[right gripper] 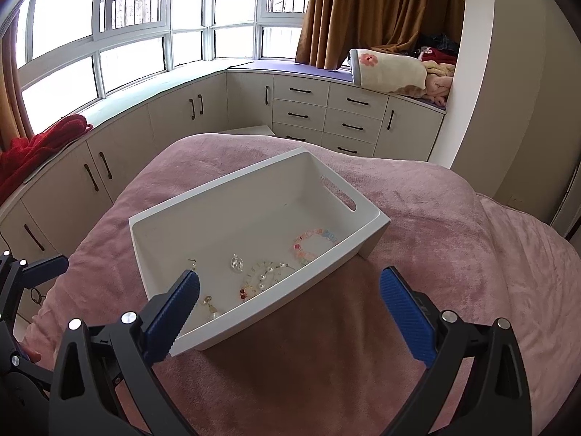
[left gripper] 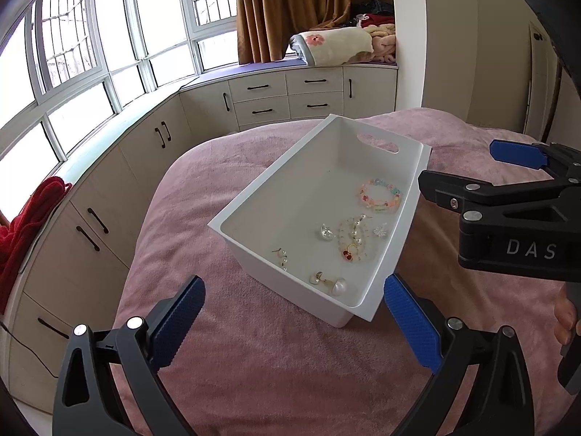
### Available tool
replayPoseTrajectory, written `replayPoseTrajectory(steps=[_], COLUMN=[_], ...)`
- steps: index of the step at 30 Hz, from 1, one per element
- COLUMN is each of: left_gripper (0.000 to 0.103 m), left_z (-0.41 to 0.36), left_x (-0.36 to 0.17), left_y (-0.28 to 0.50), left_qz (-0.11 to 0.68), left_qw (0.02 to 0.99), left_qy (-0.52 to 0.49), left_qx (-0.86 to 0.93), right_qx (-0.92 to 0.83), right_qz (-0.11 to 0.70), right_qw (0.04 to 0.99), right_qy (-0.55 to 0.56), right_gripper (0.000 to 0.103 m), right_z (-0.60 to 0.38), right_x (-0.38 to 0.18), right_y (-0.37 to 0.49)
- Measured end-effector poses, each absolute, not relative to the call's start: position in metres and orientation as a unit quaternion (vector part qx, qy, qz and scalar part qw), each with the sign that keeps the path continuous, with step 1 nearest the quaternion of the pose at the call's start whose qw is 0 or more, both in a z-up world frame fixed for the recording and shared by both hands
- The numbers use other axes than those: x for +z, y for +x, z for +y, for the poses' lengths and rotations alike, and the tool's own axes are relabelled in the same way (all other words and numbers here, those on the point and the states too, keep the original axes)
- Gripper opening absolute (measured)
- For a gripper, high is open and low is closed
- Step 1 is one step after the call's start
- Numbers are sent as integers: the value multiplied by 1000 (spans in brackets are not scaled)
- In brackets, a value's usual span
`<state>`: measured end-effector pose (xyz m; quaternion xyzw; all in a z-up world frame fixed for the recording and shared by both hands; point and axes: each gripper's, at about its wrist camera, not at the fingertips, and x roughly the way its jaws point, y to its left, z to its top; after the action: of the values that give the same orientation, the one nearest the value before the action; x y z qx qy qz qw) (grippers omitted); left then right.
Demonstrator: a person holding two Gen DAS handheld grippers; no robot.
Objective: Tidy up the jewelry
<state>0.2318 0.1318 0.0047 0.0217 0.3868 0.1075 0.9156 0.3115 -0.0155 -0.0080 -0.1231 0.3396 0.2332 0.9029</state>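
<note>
Left wrist view shows the left gripper with its jaws spread wide and holding nothing, low over the pink bed. The right gripper also has its jaws spread and empty, near the white bin.

The bin sits on the bed just past both grippers. All the jewelry seen lies inside it, mostly at the near right end. The colorful bead bracelet lies flat in a ring. Nearer sits the pearl strand in a loose curl, and the pearl earrings rest by the near wall.

These pieces look tiny, light and smooth, so they may slip. The strand is floppy and will likely dangle if pinched. A gentle pinch on a bead should work.

The bin looks stiff and light, best held by its rim. Its long side runs from near left to far right, with the handle slot at the far end.
</note>
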Motion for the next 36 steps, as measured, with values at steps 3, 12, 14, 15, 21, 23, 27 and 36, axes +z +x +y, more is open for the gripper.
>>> replayPoseTrajectory(steps=[3, 12, 14, 15, 21, 23, 27, 36], left_gripper=[100, 100, 100, 100, 100, 100, 100, 100], left_z=[132, 133, 133, 133, 131, 131, 132, 135], left_x=[6, 8, 7, 7, 6, 6, 7, 10], left_y=[230, 229, 228, 228, 226, 226, 226, 224], left_qz=[383, 377, 378, 379, 378, 378, 376, 368], left_qw=[917, 919, 919, 918, 919, 919, 920, 923], left_qy=[28, 29, 27, 27, 31, 31, 28, 20], left_qx=[109, 113, 113, 112, 108, 109, 110, 107], right_qx=[234, 236, 235, 235, 235, 235, 236, 236], right_qz=[339, 339, 340, 341, 346, 345, 343, 340], right_qw=[903, 902, 902, 902, 900, 900, 900, 901], right_qy=[-124, -122, -121, -121, -122, -124, -125, -125], right_gripper=[98, 98, 98, 98, 98, 98, 98, 98], right_z=[-15, -15, -16, -16, -17, -16, -17, -17], right_x=[-8, -8, -9, -10, -15, -14, -13, -8], right_y=[312, 312, 312, 312, 311, 311, 311, 312])
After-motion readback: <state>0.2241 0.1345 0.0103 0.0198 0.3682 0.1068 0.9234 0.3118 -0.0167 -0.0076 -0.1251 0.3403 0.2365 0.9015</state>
